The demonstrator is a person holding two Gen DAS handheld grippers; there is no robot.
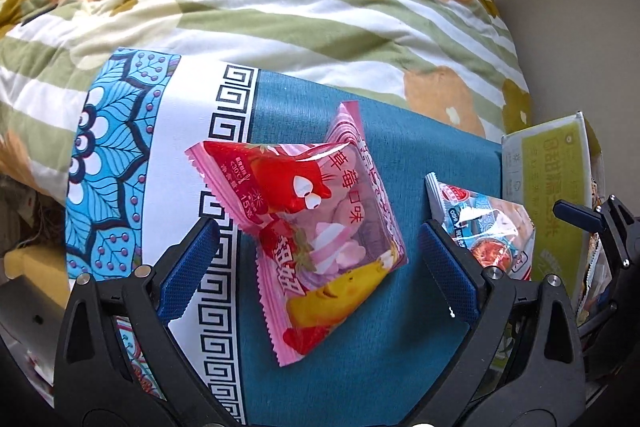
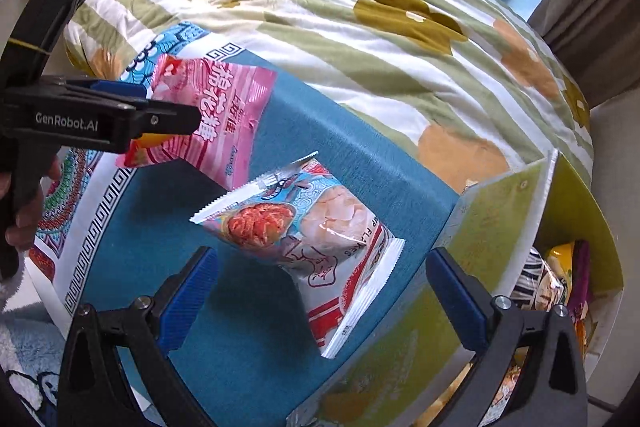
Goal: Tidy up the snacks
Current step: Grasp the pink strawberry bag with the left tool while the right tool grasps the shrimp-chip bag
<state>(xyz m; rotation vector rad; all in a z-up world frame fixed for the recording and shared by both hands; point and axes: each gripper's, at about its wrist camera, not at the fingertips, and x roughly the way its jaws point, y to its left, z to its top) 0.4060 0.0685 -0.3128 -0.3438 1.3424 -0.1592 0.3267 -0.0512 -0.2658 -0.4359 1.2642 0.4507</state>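
left gripper (image 1: 320, 259) is held wide around the pink marshmallow bag (image 1: 320, 227) on the blue mat (image 1: 420, 155) | right gripper (image 2: 320, 295) is held wide over the shrimp chip bag (image 2: 312, 239) | 2 bags are judged light, puffy, slippery; best pinched at the sides

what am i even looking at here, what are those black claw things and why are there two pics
The black claws are hand-held tongs with blue pads; a person holds one in each hand, and each carries a camera looking out along its fingers. One picture comes from the left tongs, the other from the right tongs. Both are open and hold nothing. Below them a blue patterned mat lies on a bed with a flowered quilt. On the mat are a pink marshmallow packet, between the left fingers, and a pale blue shrimp flakes packet, between the right ones. Beside the mat stands a green box with more snacks inside.
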